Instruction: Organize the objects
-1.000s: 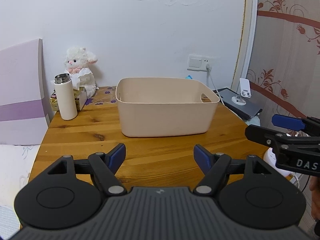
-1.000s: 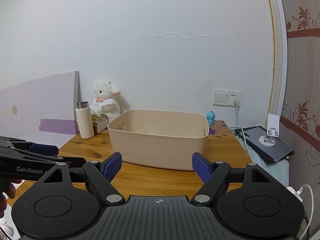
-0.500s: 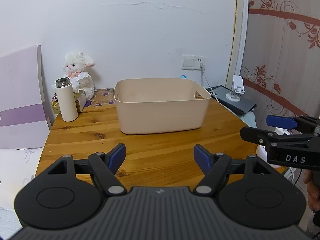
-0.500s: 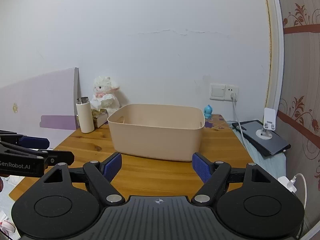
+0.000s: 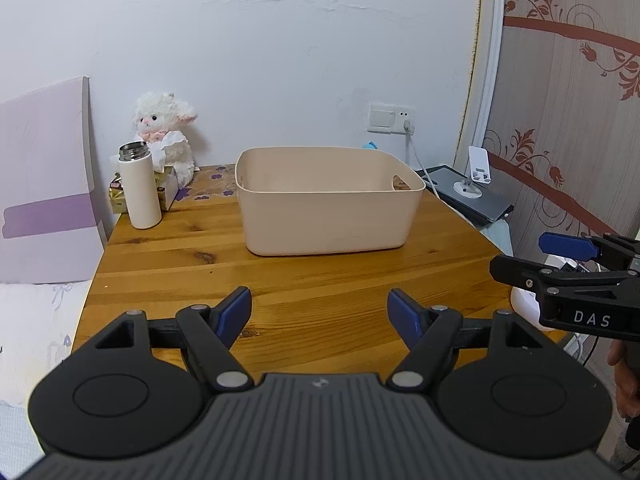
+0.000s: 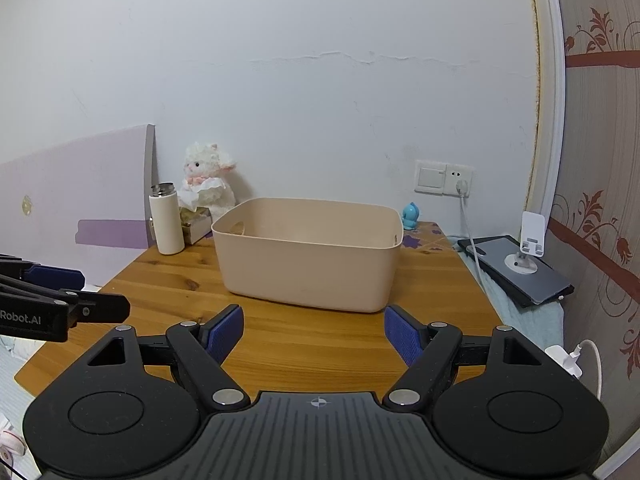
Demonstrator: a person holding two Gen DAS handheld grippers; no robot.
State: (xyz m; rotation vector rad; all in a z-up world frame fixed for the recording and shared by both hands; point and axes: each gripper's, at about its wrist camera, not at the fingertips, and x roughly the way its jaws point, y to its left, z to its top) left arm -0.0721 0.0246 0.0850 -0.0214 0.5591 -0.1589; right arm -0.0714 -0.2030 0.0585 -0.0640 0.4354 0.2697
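Observation:
A beige plastic bin [image 5: 328, 216] [image 6: 308, 268] stands on the wooden table [image 5: 280, 280] [image 6: 168, 284], towards the back middle. A white thermos [image 5: 138, 186] [image 6: 166, 220] stands at the back left, next to a tissue box [image 5: 166, 188] and a white plush lamb [image 5: 166, 132] [image 6: 208, 180]. A small blue figure [image 6: 411, 216] sits behind the bin at the right. My left gripper [image 5: 319, 312] is open and empty above the table's near edge. My right gripper [image 6: 313, 330] is open and empty, to the right of the left one.
A dark tablet with a white phone stand [image 6: 528, 252] lies on a cloth right of the table. A wall socket with a cable [image 6: 460, 184] is behind it. A purple headboard [image 5: 44, 184] and bed are left. A white charger [image 6: 568, 360] hangs lower right.
Both grippers have drawn back from the table and risen a little, so the bin and objects look smaller and farther. Both stay open.

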